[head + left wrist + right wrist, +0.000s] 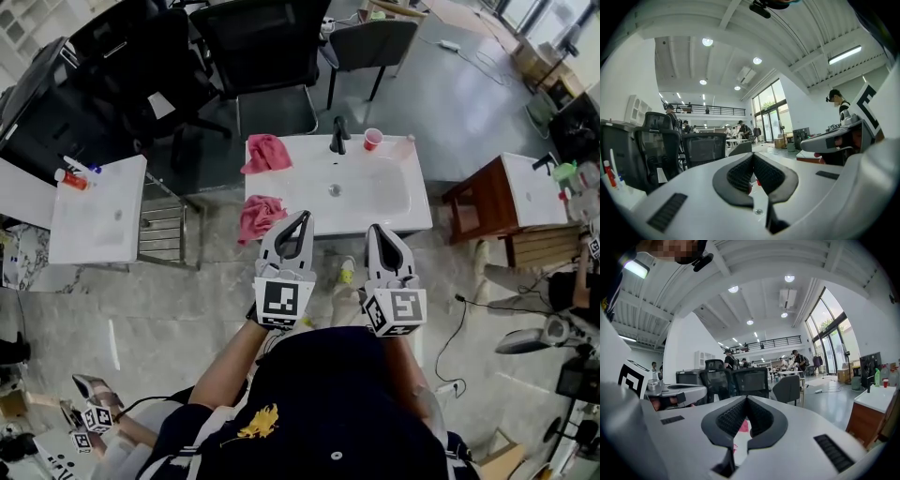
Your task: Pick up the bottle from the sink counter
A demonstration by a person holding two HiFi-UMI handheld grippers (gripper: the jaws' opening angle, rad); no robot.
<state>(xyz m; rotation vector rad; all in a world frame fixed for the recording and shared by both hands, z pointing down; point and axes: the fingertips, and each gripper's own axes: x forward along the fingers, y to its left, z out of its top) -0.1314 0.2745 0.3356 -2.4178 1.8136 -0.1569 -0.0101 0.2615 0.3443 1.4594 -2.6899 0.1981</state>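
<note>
A pale, see-through bottle (405, 147) stands at the back right corner of the white sink counter (412, 217), beside a red cup (372, 139) and the black faucet (339, 135). Two pink cloths lie on the counter's left side, one at the back (267, 153) and one at the front (260, 217). My left gripper (304, 217) and right gripper (373, 229) are held side by side at the counter's front edge, well short of the bottle. Both point level at the counter. The left gripper (753, 154) and right gripper (746, 398) have their tips together with nothing between them.
Black office chairs (267, 47) stand behind the counter. A second white sink top (98, 211) with small bottles is at the left, next to a metal rack (164, 230). A brown cabinet with a sink (497, 197) is at the right. A cable (450, 337) trails on the floor.
</note>
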